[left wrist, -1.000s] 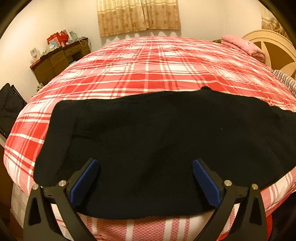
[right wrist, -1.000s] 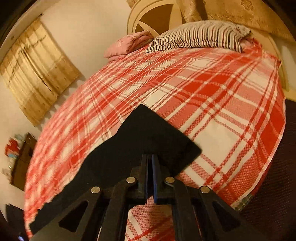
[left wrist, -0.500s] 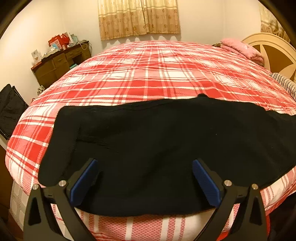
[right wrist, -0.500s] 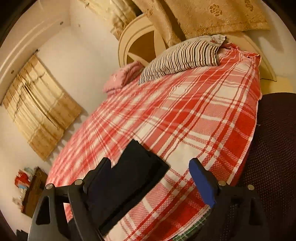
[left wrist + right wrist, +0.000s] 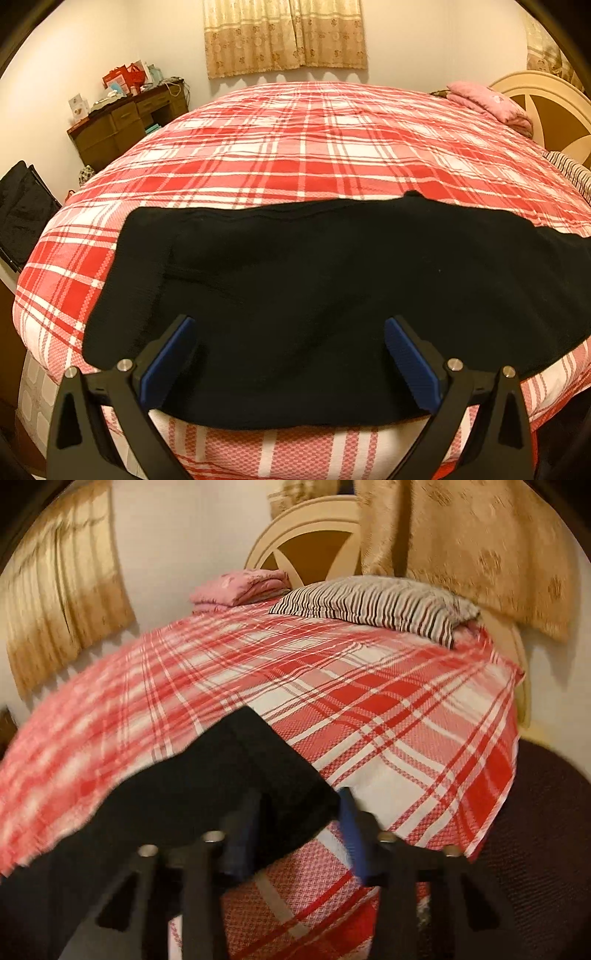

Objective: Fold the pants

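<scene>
Pants: black knit pants point(image 5: 314, 295) lie flat along the red plaid bed's point(image 5: 314, 155) near edge.
Left tool point(image 5: 288, 354): released, hovering.
Right tool point(image 5: 299, 830): jaws just narrowing astride the leg end, not clamped.
Advice: pinch both layers squarely.

Warm-lit bedroom: pale walls, gold curtains point(image 5: 284, 35), a cluttered wooden dresser point(image 5: 127, 123), cream headboard point(image 5: 306, 546).

Left gripper point(image 5: 288, 354) is angled downward with its blue-padded fingers point(image 5: 168, 360) spread wide, nothing pinched between them. Right gripper point(image 5: 295, 830) is tilted down too, motion-blurred, fingers point(image 5: 352, 834) just been closing, partly apart with a black corner between them.
</scene>
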The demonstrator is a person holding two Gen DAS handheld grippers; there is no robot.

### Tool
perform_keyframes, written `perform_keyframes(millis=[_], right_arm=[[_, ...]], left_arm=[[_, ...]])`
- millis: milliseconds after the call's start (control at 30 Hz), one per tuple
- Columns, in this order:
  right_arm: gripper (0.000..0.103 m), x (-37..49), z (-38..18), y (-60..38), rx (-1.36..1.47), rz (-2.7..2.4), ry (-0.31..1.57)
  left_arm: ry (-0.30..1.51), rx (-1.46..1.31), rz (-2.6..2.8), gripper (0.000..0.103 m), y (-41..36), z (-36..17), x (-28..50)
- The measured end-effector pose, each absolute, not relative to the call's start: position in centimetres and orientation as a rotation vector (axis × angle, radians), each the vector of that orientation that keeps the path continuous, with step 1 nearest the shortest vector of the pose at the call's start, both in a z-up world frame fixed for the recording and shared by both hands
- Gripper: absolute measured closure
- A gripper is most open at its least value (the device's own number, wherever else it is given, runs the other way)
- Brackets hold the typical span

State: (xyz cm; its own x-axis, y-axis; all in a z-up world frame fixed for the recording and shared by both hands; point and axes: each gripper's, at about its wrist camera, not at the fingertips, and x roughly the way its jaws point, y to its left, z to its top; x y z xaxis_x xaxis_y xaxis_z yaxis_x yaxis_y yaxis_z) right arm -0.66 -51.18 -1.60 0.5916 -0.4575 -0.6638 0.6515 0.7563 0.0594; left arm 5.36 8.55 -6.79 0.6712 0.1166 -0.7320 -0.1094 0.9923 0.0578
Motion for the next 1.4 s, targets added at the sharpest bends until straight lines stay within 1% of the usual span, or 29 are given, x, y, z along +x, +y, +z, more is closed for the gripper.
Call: perform_keyframes(millis=[33, 67, 100, 200, 300, 433, 533, 633, 800, 933, 1033, 1167, 1200, 1233, 1267, 1300, 1333, 1400], right_arm=[[0.070, -0.6, -1.5, -51.3, 0.315, -0.656, 0.678], [0.076, -0.5, -1.4, -51.4, 0.317, -0.649, 0.683], [0.089, -0.3, -1.3, -51.5, 0.322, -0.625, 0.687], [0.091, 0.0, -0.5, -50.9, 0.309, -0.620, 0.696], [0.092, 0.0, 2.0, -48.1, 0.260, -0.556, 0.641], [0.092, 1.2, 5.4, -40.6, 0.137, -0.339, 0.582], [0.092, 2.2, 6.2, -34.1, 0.036, -0.171, 0.561], [0.092, 3.4, 4.6, -27.2, -0.033, -0.001, 0.587], [0.092, 5.0, -2.2, -17.4, -0.160, 0.190, 0.693], [0.092, 4.2, -6.6, -14.0, -0.252, 0.234, 0.734], [0.091, 3.4, -7.7, -13.4, -0.310, 0.221, 0.713], [0.086, 1.9, -8.5, -12.4, -0.442, 0.212, 0.658], [0.076, 1.9, -8.5, -12.4, -0.439, 0.224, 0.660], [0.072, 1.9, -8.4, -12.2, -0.424, 0.235, 0.670], [0.062, 1.9, -8.1, -12.1, -0.388, 0.271, 0.690], [0.048, 1.7, -7.6, -12.2, -0.321, 0.336, 0.719], [0.044, 1.4, -6.9, -12.3, -0.246, 0.404, 0.738], [0.043, 1.2, -5.3, -12.9, -0.115, 0.521, 0.743]], left_arm=[[0.825, 0.011, 0.125, 0.000, 8.5, -6.8, 5.3], [0.823, 0.013, 0.124, 0.000, 8.5, -6.8, 5.3], [0.818, 0.015, 0.125, 0.000, 8.6, -6.7, 5.2], [0.803, 0.014, 0.133, 0.000, 9.0, -6.3, 4.9], [0.791, -0.003, 0.138, 0.000, 9.6, -6.0, 4.8], [0.794, -0.017, 0.139, 0.000, 10.0, -6.0, 4.9], [0.793, -0.023, 0.130, 0.000, 9.9, -6.1, 4.8], [0.792, -0.021, 0.125, 0.000, 9.9, -6.1, 4.7], [0.786, -0.040, 0.126, 0.000, 10.7, -5.9, 4.4], [0.781, -0.047, 0.134, 0.000, 11.6, -5.9, 4.1], [0.781, -0.052, 0.129, 0.000, 11.8, -6.1, 4.1], [0.785, -0.041, 0.120, 0.000, 11.3, -6.5, 4.3], [0.786, -0.039, 0.117, 0.000, 11.2, -6.6, 4.3], [0.787, -0.038, 0.116, 0.000, 11.2, -6.7, 4.3], [0.788, -0.037, 0.114, 0.000, 11.2, -6.7, 4.3], [0.788, -0.035, 0.113, 0.000, 11.2, -6.7, 4.3], [0.787, -0.036, 0.112, 0.000, 11.3, -6.6, 4.3], [0.785, -0.039, 0.111, 0.000, 11.4, -6.5, 4.2]])
